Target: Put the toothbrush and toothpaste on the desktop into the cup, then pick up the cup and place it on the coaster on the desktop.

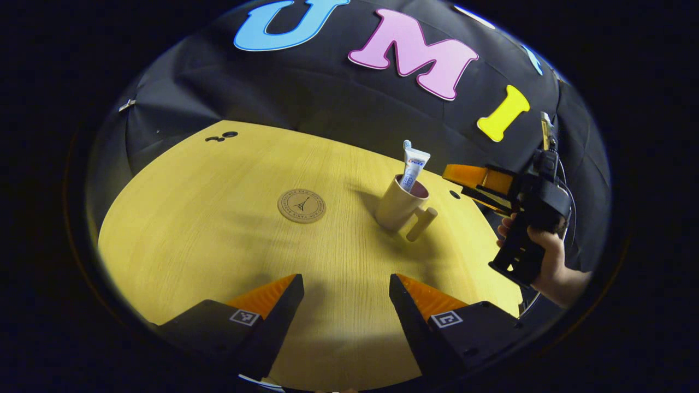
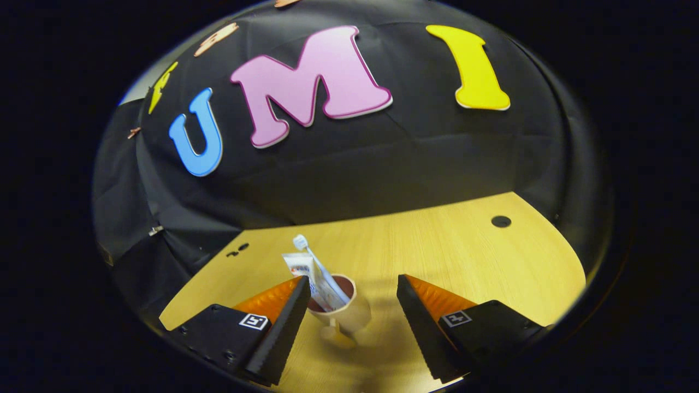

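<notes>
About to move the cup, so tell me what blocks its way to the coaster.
Nothing visible does. In the left gripper view only bare yellow wooden desktop lies between the beige handled cup, holding the toothpaste tube and toothbrush, and the round brown coaster. The right gripper hangs open above the cup.
</notes>
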Available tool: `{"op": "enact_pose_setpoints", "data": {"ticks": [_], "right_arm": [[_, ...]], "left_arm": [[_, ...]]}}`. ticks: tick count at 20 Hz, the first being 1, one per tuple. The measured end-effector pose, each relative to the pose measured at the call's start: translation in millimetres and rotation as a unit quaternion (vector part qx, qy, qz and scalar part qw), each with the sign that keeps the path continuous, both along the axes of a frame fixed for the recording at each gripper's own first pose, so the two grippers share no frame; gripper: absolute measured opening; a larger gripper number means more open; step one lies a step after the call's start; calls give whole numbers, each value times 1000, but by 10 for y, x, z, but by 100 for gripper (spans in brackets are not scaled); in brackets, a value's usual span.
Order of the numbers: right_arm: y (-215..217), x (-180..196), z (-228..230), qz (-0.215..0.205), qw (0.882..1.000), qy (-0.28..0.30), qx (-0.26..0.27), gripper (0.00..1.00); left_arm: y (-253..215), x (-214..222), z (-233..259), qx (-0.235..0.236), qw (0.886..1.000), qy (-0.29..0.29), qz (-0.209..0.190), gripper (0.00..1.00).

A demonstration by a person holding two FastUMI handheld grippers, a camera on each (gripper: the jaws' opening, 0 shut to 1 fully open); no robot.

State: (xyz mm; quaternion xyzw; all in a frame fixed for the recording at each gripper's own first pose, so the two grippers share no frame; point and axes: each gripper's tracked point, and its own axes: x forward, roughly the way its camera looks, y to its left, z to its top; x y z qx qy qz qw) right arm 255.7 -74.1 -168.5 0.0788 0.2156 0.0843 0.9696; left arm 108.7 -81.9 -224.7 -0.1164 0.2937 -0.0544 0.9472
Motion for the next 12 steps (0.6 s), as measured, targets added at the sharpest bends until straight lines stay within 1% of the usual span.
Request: {"op": "enact_pose_setpoints", "data": {"ticks": [2, 3, 5, 8, 9, 10, 11, 12], "right_arm": [[19, 13, 90, -4, 1000, 6, -1, 98], [44, 15, 96, -4, 1000, 18, -2, 98], [110, 0, 109, 2, 999, 39, -5, 98], [234, -63, 21, 27, 996, 80, -26, 98], [295, -112, -46, 42, 993, 100, -34, 98], [461, -188, -286, 55, 991, 116, -43, 98], [395, -201, -163, 65, 988, 127, -56, 98], [412, -223, -242, 69, 986, 137, -71, 98]], "left_arm": [[74, -53, -11, 14, 1000, 0, -3, 98], [117, -88, -28, 20, 1000, 2, -2, 98], [170, -136, -38, 18, 1000, 4, -3, 98], [286, -187, -63, 14, 1000, 7, 6, 98], [324, -202, -70, 12, 1000, 8, 12, 98], [363, -216, -73, 7, 1000, 8, 18, 98], [394, -234, -75, 2, 1000, 8, 23, 98], [421, -256, -79, -2, 1000, 10, 26, 98]]}}
